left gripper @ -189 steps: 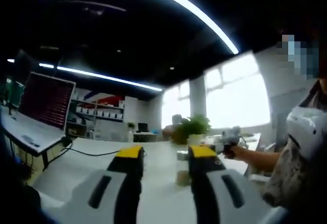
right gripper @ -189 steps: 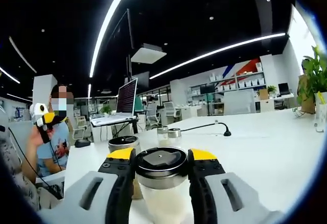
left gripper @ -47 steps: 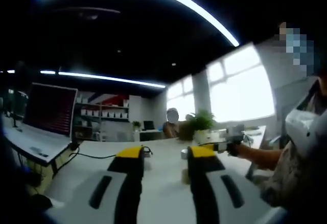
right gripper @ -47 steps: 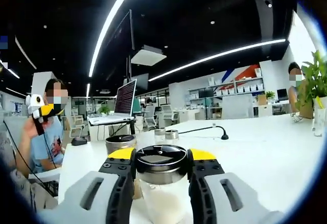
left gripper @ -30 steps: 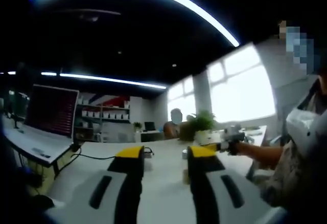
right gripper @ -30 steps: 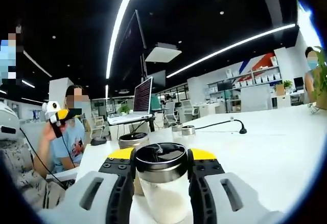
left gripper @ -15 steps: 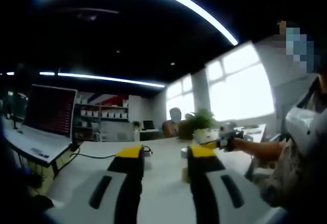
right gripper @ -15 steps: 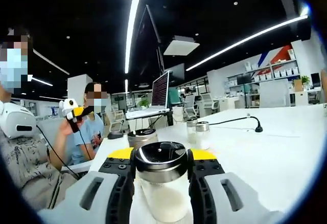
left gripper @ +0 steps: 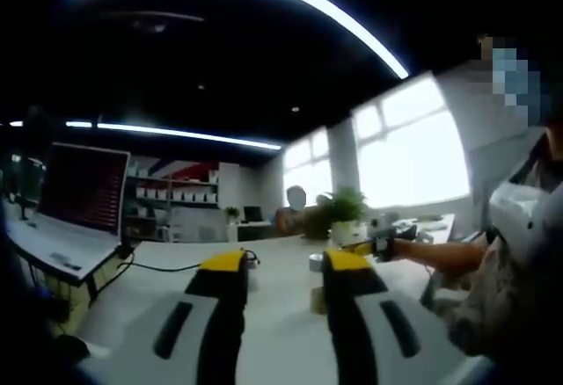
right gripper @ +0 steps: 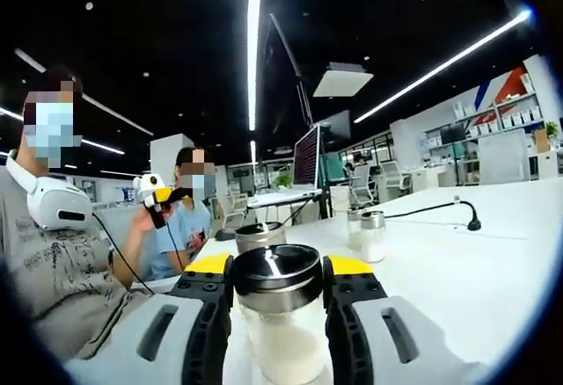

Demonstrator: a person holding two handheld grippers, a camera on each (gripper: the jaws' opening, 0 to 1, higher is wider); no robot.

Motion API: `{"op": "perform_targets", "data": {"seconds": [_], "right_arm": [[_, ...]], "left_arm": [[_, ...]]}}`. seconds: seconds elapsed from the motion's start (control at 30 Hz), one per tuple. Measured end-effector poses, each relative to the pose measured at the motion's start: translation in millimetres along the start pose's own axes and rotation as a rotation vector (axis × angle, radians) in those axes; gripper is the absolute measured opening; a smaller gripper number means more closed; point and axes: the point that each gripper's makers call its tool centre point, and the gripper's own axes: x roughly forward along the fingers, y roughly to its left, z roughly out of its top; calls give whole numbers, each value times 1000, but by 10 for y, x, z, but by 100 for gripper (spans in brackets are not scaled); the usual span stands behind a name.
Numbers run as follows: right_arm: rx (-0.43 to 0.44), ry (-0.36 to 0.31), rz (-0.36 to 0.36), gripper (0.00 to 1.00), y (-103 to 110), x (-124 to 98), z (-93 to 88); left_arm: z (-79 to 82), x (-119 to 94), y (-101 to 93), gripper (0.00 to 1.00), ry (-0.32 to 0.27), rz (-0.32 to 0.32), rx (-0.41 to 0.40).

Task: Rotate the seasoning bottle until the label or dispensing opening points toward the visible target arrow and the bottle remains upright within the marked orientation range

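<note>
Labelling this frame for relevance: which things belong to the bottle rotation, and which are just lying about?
In the job:
- seasoning bottle, metal lid, white contents, upright
- right gripper, jaws shut on it

Lying about:
- left gripper, open, holding nothing
- metal-lidded jar behind the bottle
- two small shakers
- cable on the white table
- laptop
- potted plant

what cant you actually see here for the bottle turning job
- Target arrow and marked range: neither can be made out on the white table in the right gripper view.
- Seasoning bottle label or opening: right gripper view; the steel lid faces the camera and the yellow-tipped fingers cover its sides.
- Bottle base: cut off by the bottom edge.
- Left gripper view: blurred; the small jar by its right finger is half hidden.
</note>
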Motion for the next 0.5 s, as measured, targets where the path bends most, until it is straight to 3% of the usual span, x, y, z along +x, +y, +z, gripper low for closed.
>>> {"op": "perform_targets", "data": {"seconds": [0.17, 0.23, 0.3, 0.37, 0.5], "right_arm": [[-6, -13, -7, 41, 48, 19, 6], [-47, -15, -60, 46, 37, 16, 34], [-4, -60, -94, 58, -25, -23, 139], [22, -107, -153, 59, 14, -18, 214], [-24, -150, -273, 60, 117, 0, 215]], "left_arm": [[-2, -2, -7, 35, 2, -3, 0], [0, -9, 1, 35, 2, 0, 1], [7, -16, 16, 35, -1, 4, -1], [7, -17, 21, 36, -2, 4, -3], [-18, -23, 34, 35, 5, 8, 3]]}}
